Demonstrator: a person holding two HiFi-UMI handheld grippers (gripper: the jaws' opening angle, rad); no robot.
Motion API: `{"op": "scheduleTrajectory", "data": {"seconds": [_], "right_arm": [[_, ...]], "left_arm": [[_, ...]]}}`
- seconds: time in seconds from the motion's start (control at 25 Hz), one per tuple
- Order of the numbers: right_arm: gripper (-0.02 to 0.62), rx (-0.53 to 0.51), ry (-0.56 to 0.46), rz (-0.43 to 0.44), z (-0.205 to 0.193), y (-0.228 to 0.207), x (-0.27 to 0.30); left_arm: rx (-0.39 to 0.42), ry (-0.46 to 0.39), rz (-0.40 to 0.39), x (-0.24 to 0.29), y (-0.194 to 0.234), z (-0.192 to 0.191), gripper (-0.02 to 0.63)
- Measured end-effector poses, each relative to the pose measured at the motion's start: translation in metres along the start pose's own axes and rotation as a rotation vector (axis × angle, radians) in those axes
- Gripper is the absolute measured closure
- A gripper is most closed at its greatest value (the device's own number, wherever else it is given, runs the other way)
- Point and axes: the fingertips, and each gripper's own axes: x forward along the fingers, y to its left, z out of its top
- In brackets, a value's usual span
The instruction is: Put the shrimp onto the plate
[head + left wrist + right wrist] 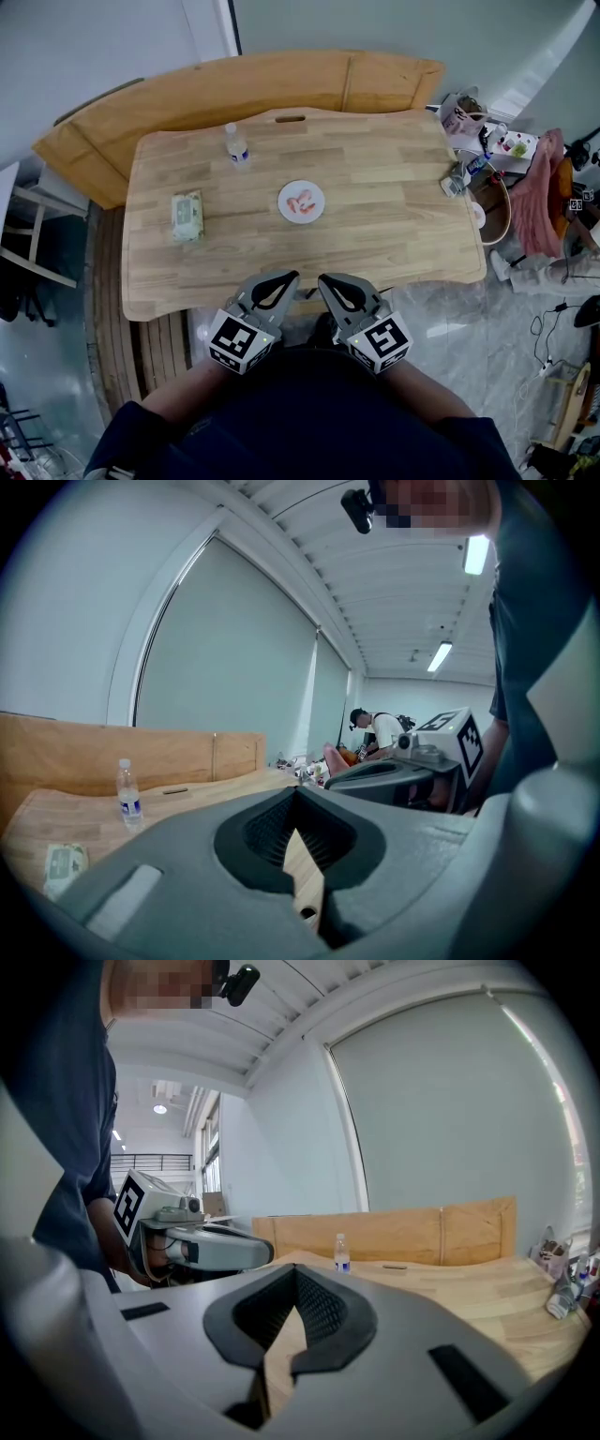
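Observation:
The white plate (285,194) lies at the middle of the wooden table (394,216), and pink-orange shrimp (302,202) lie on it. Both grippers hover at the table's near edge, close to the person's body and well short of the plate. My left gripper (289,276) is shut with nothing between its jaws; in its own view the left gripper (296,793) has its tips meeting. My right gripper (323,277) is also shut and empty, as the right gripper (295,1269) shows in its own view. Neither gripper view shows the plate.
A water bottle (236,147) stands at the back left of the plate. A green wipes pack (187,217) lies at the table's left. Cluttered small items (466,117) crowd the right end. A curved wooden bench (234,89) runs behind the table.

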Motion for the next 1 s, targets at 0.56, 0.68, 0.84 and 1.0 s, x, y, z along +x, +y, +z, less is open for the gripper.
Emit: {"op": "scheduleTrajectory", "data": {"seconds": [0.56, 0.68, 0.84, 1.0], "right_arm": [[0.586, 0.008, -0.008, 0.002, 0.000, 0.002, 0.001], [0.586, 0.005, -0.002, 0.006, 0.000, 0.002, 0.002], [0.586, 0.003, -0.002, 0.008, 0.003, 0.002, 0.002], [0.586, 0.004, 0.009, 0.010, 0.002, 0.000, 0.002]], "left_arm": [[0.011, -0.021, -0.036, 0.002, -0.015, 0.007, 0.601], [0.014, -0.020, -0.036, 0.002, -0.014, 0.007, 0.601], [0.020, -0.022, -0.034, 0.001, -0.011, 0.009, 0.601], [0.024, -0.025, -0.032, 0.001, -0.008, 0.012, 0.601]]}}
